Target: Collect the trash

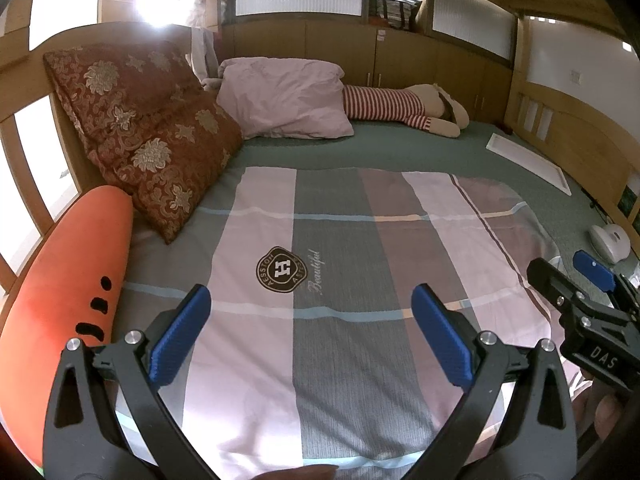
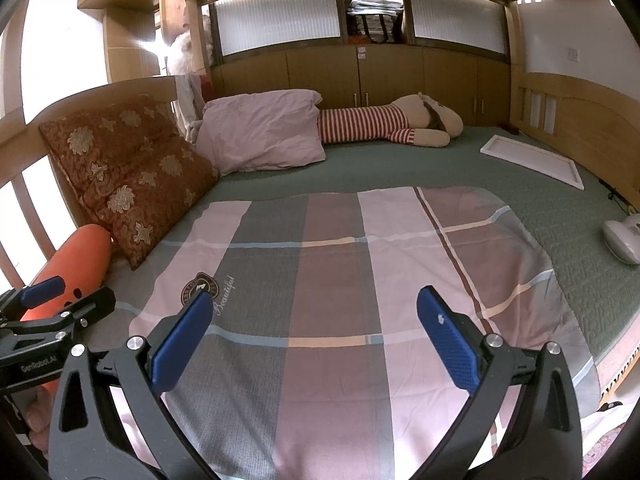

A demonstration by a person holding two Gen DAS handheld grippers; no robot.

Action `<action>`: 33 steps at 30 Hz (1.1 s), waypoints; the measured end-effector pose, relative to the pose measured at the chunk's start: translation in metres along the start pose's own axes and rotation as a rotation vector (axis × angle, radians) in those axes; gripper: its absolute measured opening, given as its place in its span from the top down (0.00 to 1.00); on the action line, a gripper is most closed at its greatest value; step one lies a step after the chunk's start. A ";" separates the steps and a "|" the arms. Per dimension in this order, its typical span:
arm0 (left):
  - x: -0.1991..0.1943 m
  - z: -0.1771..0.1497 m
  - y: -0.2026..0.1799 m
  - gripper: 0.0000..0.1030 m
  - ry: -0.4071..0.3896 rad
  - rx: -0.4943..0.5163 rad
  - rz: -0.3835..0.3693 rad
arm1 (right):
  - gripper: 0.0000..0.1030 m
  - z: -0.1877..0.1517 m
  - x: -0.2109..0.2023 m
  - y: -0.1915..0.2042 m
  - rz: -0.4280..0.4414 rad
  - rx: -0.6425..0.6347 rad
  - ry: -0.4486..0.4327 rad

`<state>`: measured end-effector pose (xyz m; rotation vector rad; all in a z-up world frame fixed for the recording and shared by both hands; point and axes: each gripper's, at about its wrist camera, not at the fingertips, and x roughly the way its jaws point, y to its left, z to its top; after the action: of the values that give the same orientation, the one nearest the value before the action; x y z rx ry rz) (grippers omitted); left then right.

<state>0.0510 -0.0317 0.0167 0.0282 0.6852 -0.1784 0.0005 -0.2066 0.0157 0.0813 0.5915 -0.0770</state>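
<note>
No trash is identifiable on the bed. Left gripper and right gripper both stand wide open and empty, over the plaid quilt. Nearest candidate, judged: white object, ahead-right of the right gripper, nearer that arm

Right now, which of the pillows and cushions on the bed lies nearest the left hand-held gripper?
The orange carrot-shaped cushion, with a black face. It lies at the bed's left edge beside the left hand-held gripper; the red floral cushion and pale pink pillow sit farther back.
</note>
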 end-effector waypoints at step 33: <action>0.008 -0.002 0.008 0.03 0.077 -0.059 -0.076 | 0.03 -0.007 0.003 0.004 0.000 -0.004 0.010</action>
<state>0.0575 -0.0252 0.0095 -0.0471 0.7689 -0.2306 -0.0007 -0.2023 0.0083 0.0781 0.6020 -0.0758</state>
